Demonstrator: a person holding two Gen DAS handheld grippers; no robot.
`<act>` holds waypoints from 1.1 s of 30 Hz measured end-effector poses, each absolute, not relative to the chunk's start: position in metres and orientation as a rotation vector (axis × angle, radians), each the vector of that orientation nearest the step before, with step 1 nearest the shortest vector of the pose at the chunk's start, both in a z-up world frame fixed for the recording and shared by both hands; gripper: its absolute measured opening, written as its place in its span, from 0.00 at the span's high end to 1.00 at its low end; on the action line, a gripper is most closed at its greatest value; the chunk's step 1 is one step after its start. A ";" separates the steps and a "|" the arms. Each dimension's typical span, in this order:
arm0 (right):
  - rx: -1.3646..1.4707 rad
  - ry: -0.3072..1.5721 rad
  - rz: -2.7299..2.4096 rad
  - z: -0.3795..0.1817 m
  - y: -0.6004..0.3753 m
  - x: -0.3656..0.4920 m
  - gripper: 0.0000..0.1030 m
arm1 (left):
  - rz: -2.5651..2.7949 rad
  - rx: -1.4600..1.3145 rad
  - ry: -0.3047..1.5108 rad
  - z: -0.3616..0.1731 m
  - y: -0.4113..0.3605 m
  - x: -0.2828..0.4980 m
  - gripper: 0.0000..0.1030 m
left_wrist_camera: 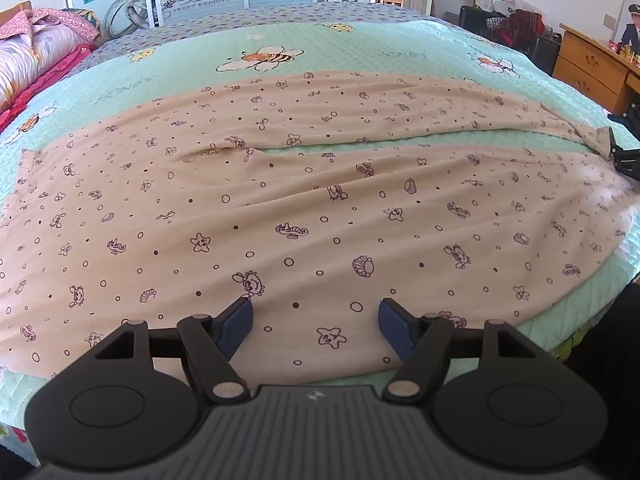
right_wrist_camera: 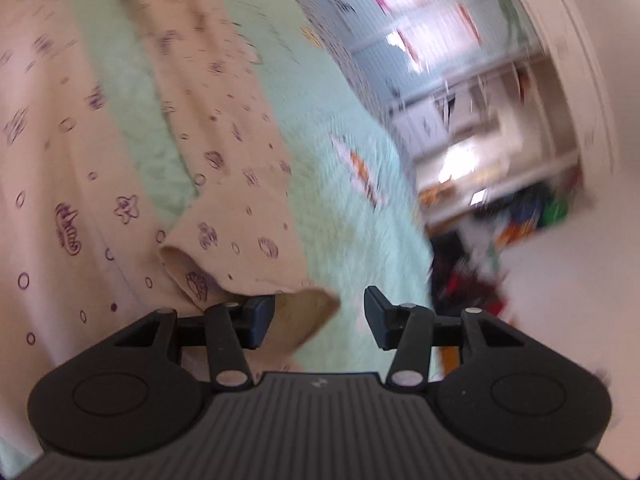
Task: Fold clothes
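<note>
Both tongs [left_wrist_camera: 315, 330] [right_wrist_camera: 319, 318] agape; trousers [left_wrist_camera: 280, 200] hem apparently free.

The beige trousers [left_wrist_camera: 320, 216] (printed with small purple sea creatures and rings) lie spread flat on the bed ahead of and beneath the left gripper [left_wrist_camera: 316, 330], both legs stretching away, one hem [right_wrist_camera: 256, 280] just before the right gripper [right_wrist_camera: 320, 318].
</note>
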State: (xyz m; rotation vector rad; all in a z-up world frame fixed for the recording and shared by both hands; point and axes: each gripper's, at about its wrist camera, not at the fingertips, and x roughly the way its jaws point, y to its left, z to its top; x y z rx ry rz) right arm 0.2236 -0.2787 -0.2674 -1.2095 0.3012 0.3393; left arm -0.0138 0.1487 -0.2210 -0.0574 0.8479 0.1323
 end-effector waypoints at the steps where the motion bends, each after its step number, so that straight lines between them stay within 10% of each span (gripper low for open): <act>1: -1.253 0.275 0.363 -0.269 -0.276 0.221 0.50 | 0.132 -0.057 0.848 -0.221 0.149 -0.014 0.30; 4: -1.342 0.252 0.431 -0.271 -0.269 0.216 0.59 | 0.133 -0.058 0.849 -0.221 0.148 -0.014 0.30; 6: -1.303 0.329 0.461 -0.262 -0.265 0.219 0.96 | 0.133 -0.058 0.850 -0.221 0.148 -0.014 0.30; 8: -1.098 0.428 0.468 -0.238 -0.263 0.234 0.99 | 0.133 -0.057 0.852 -0.222 0.148 -0.013 0.30; 16: 0.289 0.733 0.291 -0.177 -0.375 0.350 0.98 | 0.135 -0.059 0.854 -0.224 0.149 -0.013 0.30; 25: 0.124 0.768 0.350 -0.202 -0.370 0.334 0.58 | 0.135 -0.050 0.859 -0.224 0.148 -0.011 0.29; 33: -0.322 0.598 0.478 -0.203 -0.348 0.342 0.54 | 0.146 -0.031 0.869 -0.225 0.145 -0.008 0.29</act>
